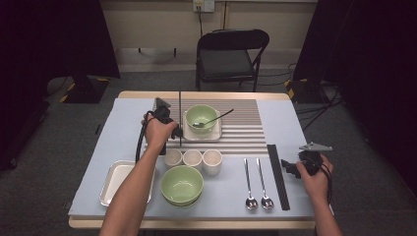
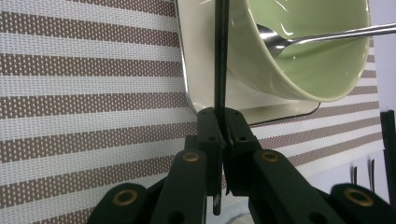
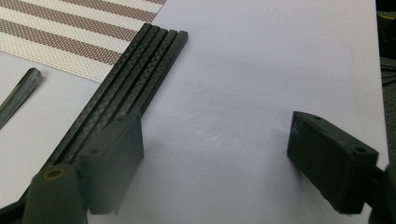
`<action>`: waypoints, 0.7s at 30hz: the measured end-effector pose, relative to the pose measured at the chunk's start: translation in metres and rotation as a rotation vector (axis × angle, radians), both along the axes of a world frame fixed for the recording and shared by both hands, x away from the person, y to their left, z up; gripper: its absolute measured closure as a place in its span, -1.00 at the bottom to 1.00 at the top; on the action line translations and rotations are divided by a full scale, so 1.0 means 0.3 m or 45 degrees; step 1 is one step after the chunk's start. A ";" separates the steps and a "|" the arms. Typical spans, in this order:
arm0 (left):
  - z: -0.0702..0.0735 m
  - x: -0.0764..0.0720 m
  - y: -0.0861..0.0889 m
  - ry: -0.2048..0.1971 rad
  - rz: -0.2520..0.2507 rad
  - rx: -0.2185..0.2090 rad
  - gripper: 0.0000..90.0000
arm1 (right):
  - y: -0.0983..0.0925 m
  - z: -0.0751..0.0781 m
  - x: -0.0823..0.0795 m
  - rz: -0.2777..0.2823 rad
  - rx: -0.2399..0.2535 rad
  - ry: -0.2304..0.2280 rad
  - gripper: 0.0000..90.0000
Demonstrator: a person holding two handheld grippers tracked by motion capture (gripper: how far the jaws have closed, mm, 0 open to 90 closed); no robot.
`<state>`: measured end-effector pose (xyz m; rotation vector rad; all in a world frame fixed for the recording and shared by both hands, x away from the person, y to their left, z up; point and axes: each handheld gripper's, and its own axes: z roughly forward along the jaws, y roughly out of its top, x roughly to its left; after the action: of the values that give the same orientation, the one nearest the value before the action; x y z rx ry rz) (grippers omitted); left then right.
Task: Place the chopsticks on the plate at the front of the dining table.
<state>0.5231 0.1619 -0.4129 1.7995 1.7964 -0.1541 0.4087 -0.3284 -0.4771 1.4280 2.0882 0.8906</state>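
Observation:
My left gripper [image 1: 177,132] [image 2: 224,119] is shut on a thin black chopstick [image 1: 180,110] [image 2: 221,51], which stands nearly upright over the striped mat [image 1: 246,132] [image 2: 93,93]. Just to its right, a green bowl [image 1: 201,116] [image 2: 308,74] with a metal spoon [image 1: 212,120] [image 2: 327,34] in it sits on a small white tray [image 1: 216,133] [image 2: 198,60]. My right gripper [image 1: 288,167] [image 3: 215,144] stands open low over the bare tablecloth, right of a row of black chopsticks [image 1: 278,177] [image 3: 126,88]. Nothing is between its jaws.
Three white cups [image 1: 193,158] stand in a row, with a second green bowl [image 1: 182,185] in front of them and an empty metal tray [image 1: 115,182] to its left. Two spoons [image 1: 257,184] [image 3: 21,91] lie left of the chopsticks. A folding chair [image 1: 231,54] stands behind the table.

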 end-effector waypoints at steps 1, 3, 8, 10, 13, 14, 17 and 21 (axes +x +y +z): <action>-0.001 0.001 -0.002 0.005 0.007 -0.007 0.94 | 0.000 0.000 0.000 0.000 0.000 0.001 -0.61; -0.004 0.002 -0.002 0.000 0.002 0.006 0.94 | 0.000 0.000 0.000 -0.002 0.001 0.000 -0.61; -0.009 0.003 -0.004 0.005 -0.004 0.002 0.94 | 0.000 0.000 0.000 -0.002 0.001 0.000 -0.61; -0.010 0.002 -0.007 0.013 0.010 -0.007 0.94 | 0.000 0.000 0.000 0.000 0.001 0.000 -0.61; -0.014 0.003 -0.001 0.017 -0.011 0.013 0.94 | 0.000 0.000 0.000 0.000 0.000 0.000 -0.61; -0.016 0.003 -0.003 0.016 0.000 0.011 0.94 | 0.000 0.000 0.000 0.000 0.000 0.000 -0.61; -0.020 0.004 -0.001 0.021 -0.002 0.002 0.94 | 0.000 0.000 0.000 0.000 0.001 0.000 -0.61; -0.025 0.003 -0.001 0.022 0.012 -0.001 0.94 | 0.000 0.000 0.000 -0.004 0.003 0.001 -0.61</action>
<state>0.5241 0.1615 -0.4205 1.7944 1.8160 -0.1668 0.4087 -0.3284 -0.4771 1.4323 2.0859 0.8915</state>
